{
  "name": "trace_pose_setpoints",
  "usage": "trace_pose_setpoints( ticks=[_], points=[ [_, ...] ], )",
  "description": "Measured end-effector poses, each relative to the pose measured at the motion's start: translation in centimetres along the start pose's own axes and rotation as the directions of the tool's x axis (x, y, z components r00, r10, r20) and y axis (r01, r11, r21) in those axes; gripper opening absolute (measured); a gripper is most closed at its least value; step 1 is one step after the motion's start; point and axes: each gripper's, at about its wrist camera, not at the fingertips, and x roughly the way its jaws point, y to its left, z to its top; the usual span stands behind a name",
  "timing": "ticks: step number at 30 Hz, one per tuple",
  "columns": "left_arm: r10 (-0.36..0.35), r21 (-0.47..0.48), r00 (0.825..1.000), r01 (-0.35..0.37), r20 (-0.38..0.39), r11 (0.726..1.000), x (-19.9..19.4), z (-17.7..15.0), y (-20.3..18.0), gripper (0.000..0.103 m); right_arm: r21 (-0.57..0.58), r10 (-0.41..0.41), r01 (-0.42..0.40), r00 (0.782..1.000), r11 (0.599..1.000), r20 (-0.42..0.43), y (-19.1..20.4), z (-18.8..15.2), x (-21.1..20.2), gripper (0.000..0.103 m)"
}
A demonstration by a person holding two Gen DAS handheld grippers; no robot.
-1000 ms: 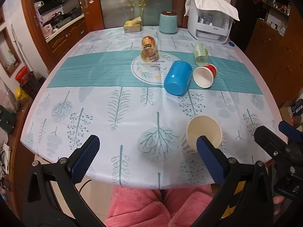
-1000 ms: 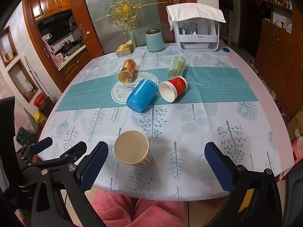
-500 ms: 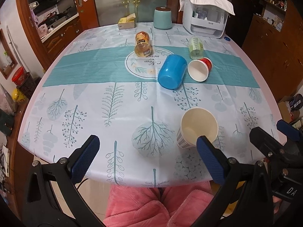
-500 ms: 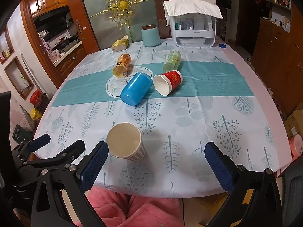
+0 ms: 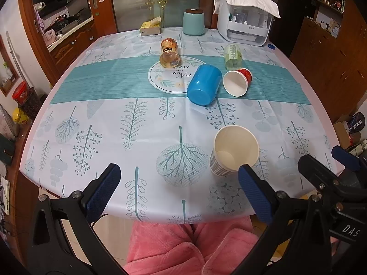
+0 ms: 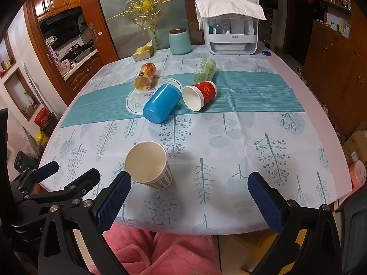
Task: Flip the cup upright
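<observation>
The left hand-held gripper [image 5: 179, 192] is hovering at the near edge of the table [image 5: 68, 137] with its jaws spread wide and nothing between them. The right hand-held gripper [image 6: 190, 197] is hovering beside it, also spread wide and gripping nothing. In the right wrist view, the left hand-held gripper is appearing at the lower left, just beside the right one.

A checked paper cup [image 5: 234, 152] is standing upright near the front edge of the table, its open mouth facing up. In the left wrist view it is sitting just beyond the right blue fingertip [image 5: 254, 194]; in the right wrist view the same cup [image 6: 149, 163] is sitting just beyond the left blue fingertip [image 6: 114, 202]. Neither gripper is touching it.

Four more vessels are lying on their sides on the teal band across the middle of the table:
- a blue cup [image 5: 204, 84], base toward the cameras;
- a red paper cup [image 5: 237, 82], just beside the blue cup, mouth toward the cameras;
- a green cup [image 5: 232, 56], behind the red one;
- an amber cup [image 5: 169, 53], left of the group.

At the far edge a teal canister [image 5: 193, 21], a white appliance [image 5: 245, 28] draped with a cloth, and a yellow box [image 5: 150, 26] are standing.
</observation>
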Motion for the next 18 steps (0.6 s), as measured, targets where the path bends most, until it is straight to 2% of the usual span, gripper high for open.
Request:
trace_pose_setpoints(
  ticks=[18],
  points=[
    [-0.003,0.001,0.999,0.003,-0.042,1.000,0.75,-0.37,0.61,0.102,-0.022,-0.017,0.016,0.999,1.000,-0.038,0.37,-0.08,0.95,0.103]
  ],
)
